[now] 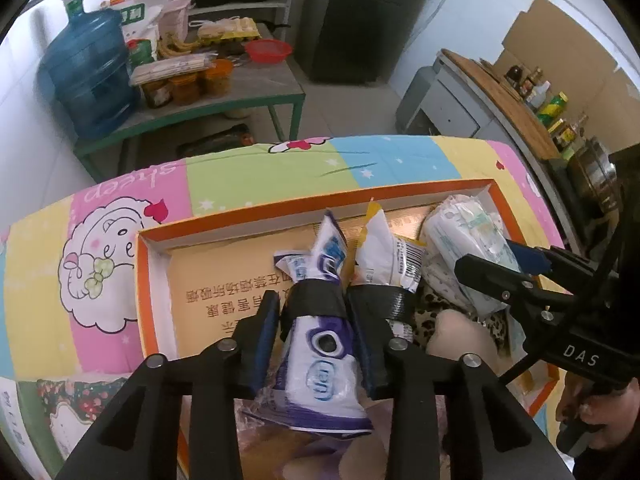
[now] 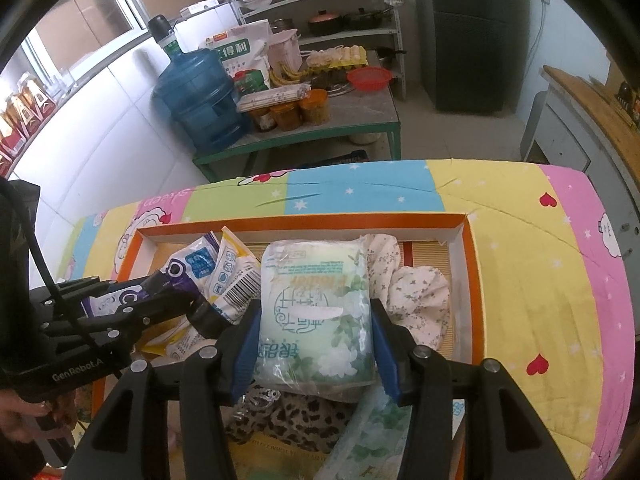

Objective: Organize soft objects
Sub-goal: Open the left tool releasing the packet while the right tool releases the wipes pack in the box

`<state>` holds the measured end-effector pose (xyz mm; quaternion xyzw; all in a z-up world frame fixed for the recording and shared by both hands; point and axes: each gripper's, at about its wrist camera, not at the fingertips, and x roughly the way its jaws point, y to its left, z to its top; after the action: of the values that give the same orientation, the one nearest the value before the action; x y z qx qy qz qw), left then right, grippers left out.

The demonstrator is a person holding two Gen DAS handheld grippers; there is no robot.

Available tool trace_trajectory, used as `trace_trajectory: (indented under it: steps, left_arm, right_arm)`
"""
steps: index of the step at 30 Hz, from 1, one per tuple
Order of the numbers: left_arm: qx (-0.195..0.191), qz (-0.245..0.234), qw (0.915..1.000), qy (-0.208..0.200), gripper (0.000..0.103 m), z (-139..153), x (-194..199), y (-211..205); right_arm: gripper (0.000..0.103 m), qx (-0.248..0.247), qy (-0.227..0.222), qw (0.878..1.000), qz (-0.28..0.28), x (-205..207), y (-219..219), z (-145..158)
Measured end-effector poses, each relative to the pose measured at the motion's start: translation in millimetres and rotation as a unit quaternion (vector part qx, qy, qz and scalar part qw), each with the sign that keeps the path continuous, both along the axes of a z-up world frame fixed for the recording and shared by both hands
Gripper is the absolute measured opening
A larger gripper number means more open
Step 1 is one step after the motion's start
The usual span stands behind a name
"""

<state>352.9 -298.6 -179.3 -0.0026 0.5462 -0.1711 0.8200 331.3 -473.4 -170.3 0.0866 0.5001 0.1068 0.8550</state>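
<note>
Looking into the orange box (image 2: 460, 240), we see pouches, tissue packs and floral cloth (image 2: 416, 292). Our left gripper (image 1: 312, 336) is clamped on a purple-white pouch (image 1: 324, 344), long axis pointing away. The right gripper (image 2: 316, 344) squeezes the green tissue pack (image 2: 316, 308), lengthwise too, above the box.

The box (image 2: 466, 280) has an orange rim, white walls and a tan floor. It sits on a quilt (image 2: 540, 280) of pink, yellow, blue and green panels with hearts and stars. Inside lie a purple-and-white pack (image 1: 324, 360), a pale green floral pack (image 2: 316, 312) and leopard-print cloth (image 2: 296, 420).
</note>
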Motion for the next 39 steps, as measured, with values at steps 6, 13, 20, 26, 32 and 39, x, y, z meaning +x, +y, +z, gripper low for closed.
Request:
trace_trajectory:
  steps: [6, 13, 20, 26, 32, 39]
  left_arm:
    - [-0.008, 0.009, 0.9999, -0.005, 0.052, 0.6, -1.4, 4.1]
    - [-0.013, 0.009, 0.9998, -0.015, 0.059, 5.9, -4.5, 6.0]
    - [-0.016, 0.013, 0.9992, -0.034, 0.063, 16.7, -10.7, 11.5]
    - [-0.019, 0.019, 0.9983, -0.052, 0.063, 26.9, -20.0, 16.0]
    - [-0.024, 0.026, 0.9963, -0.078, 0.063, 40.3, -37.2, 23.9]
    - [-0.038, 0.036, 0.9926, -0.110, 0.063, 59.4, -61.8, 38.8]
  right_arm:
    - [0.054, 0.004, -0.002, 1.000, -0.002, -0.5, -2.4, 1.6]
    - [0.056, -0.004, -0.015, 1.000, -0.006, -2.4, -3.8, 9.4]
    - [0.056, -0.006, -0.029, 0.999, -0.012, -12.0, -4.9, 19.7]
    - [0.056, -0.004, -0.044, 0.999, -0.016, -21.9, -5.0, 30.7]
    - [0.056, -0.003, -0.061, 0.998, -0.018, -34.8, -2.5, 42.2]
    - [0.056, -0.010, -0.076, 0.997, -0.020, -55.0, 8.4, 57.1]
